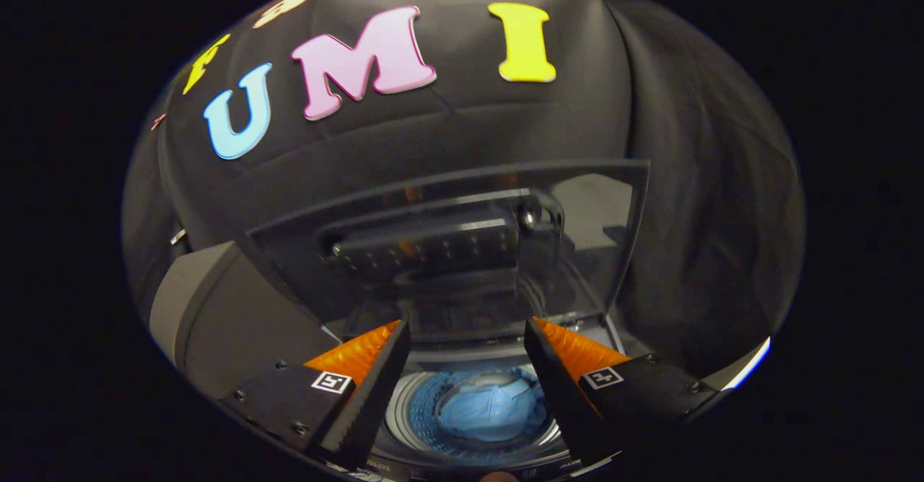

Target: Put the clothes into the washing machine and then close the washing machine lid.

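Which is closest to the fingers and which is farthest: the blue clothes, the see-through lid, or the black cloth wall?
1. Blue clothes: in the drum, seen between the open fingers.
2. See-through lid: standing open, just beyond them.
3. Black cloth wall: behind the lid, farthest.

Blue clothes (485,411) are seen inside the washing machine (216,316) drum, between the gripper's (465,341) parted, empty jaws; the glass lid (577,229) is raised upright beyond.
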